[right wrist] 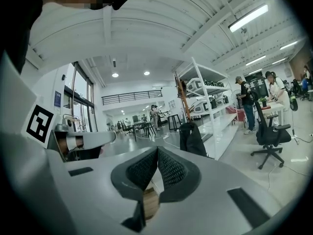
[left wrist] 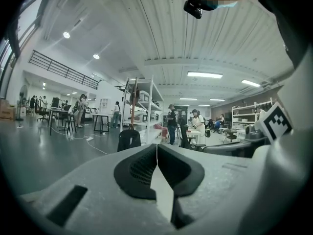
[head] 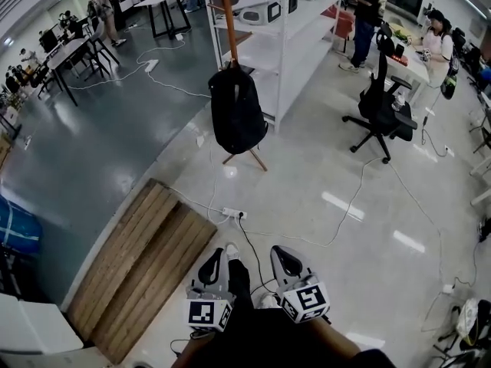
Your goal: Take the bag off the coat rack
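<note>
- Bag (head: 236,110): a black backpack hanging on the coat rack (head: 229,14), clear of the floor (head: 330,282). It is well ahead of me and well apart from both hand-held grippers.
- The rack stands where the dark grey floor meets the pale floor, just beside the near corner of the white shelving unit (head: 303,33).
- Its pole is cut off by the top edge of the head view, so I cannot see the rack's top or what the bag hangs from.
- The bag covers the lower pole. Below it only two splayed legs show.
- Left hand-held gripper (left wrist: 157,153): the jaws are fully together, the ribbed pads (left wrist: 142,168) meet at the tips, and nothing is between them. I hold it low, close to my body.
- Right hand-held gripper (right wrist: 157,155): its jaws are also pressed together and empty, and it sits just beside the left one. A brown strip shows through the gap under its pads, and I cannot tell what it is.
- My hands are hidden under the marker cubes (head: 209,313), and my dark clothing fills the bottom edge of the head view.
- In both gripper views the bag is small and far beyond the closed tips, with its straps and zips too small to make out.
- Wooden boards (head: 146,259) lie on the floor to my left. A power strip (head: 232,213) with trailing cables lies between me and the rack.
- An office chair (head: 380,106) stands to the right of the shelving. The people beyond it are small and partly cut off.
</note>
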Tool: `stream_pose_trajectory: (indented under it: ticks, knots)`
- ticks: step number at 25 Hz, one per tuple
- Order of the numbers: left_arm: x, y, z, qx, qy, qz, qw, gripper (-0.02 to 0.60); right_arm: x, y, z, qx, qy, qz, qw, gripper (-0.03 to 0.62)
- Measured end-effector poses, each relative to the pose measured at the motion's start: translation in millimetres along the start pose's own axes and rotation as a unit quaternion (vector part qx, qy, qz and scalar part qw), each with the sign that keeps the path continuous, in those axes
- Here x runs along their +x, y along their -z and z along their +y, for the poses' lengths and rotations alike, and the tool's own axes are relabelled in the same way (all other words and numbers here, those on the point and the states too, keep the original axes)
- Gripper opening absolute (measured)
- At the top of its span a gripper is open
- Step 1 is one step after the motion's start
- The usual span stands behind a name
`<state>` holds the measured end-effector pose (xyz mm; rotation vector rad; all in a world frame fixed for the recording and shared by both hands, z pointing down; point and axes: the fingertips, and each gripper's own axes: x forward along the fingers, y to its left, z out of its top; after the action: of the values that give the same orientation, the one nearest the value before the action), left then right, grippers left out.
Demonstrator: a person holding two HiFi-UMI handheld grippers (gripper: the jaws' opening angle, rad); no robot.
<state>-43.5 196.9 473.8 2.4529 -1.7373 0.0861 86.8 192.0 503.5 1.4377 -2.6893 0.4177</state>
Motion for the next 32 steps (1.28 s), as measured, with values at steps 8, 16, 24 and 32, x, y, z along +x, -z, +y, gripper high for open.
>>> stream_pose_trajectory:
  ticks: [8,16,24,32]
  knots:
    - [76.3,-3.6,64.8,-0.014,0.008,0.003,0.9999,0.018,92.9,-11.0,-22.4,-0.001,0.016,0.011,1.000,0.013]
    - [163.7,-17.1,153.6,-0.023,0.027,0.017,0.9992,0.018,213.1,-38.5,-36.7,0.004,0.034,0.019,0.999,0.013]
    - [243.3,-38.0,232.1,-0.016,0.061,0.016,0.9978,0.018,308.8,-67.4,-42.2,-0.005,0.056,0.024,0.998,0.014]
    - [270.9,-39.9,270.7,-0.030,0.074,0.022,0.9966,0.018,359.7,-89.0,-39.3,-0.011,0.072,0.012,0.997,0.013]
